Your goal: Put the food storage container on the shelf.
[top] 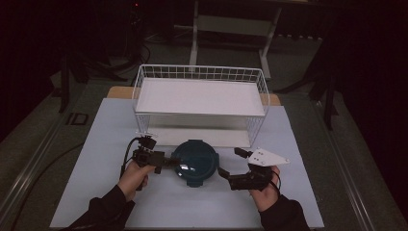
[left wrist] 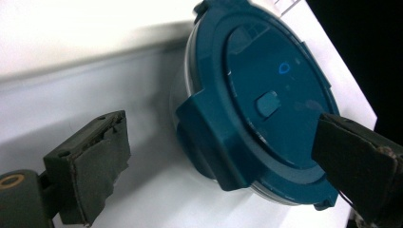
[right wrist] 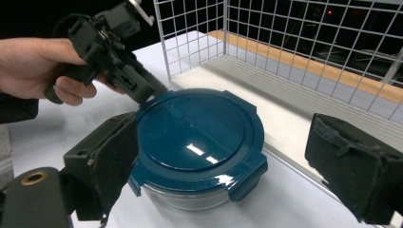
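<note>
Sitting low-centre in the high view, the round container [top: 194,162] w/ its dark teal lid [right wrist: 197,135] is resting on the white bench [top: 96,144], just in front of the white wire basket [top: 199,103] that is taking up the middle of the frame. In the right gripper view you're seeing its clear lower body under the lid & the lid's clip tabs folded down at the rim.

Your left tongs [top: 169,162] are coming in from the left side of the frame, jaws apart & straddling one lid tab; in the left gripper view the tab [left wrist: 209,137] is sitting centre frame between the two padded jaws, the right-hand pad overlapping the lid's edge, the other one off it. Can't tell if that pad is actually touching. Nothing is being clamped.

Your right tongs [top: 230,167] are sitting lower right of the high view, jaws spread wide & pointing at the container from its right. In the right gripper view the container is lying between the two pads, the left pad just beside the lid rim, the right pad well clear.
</note>
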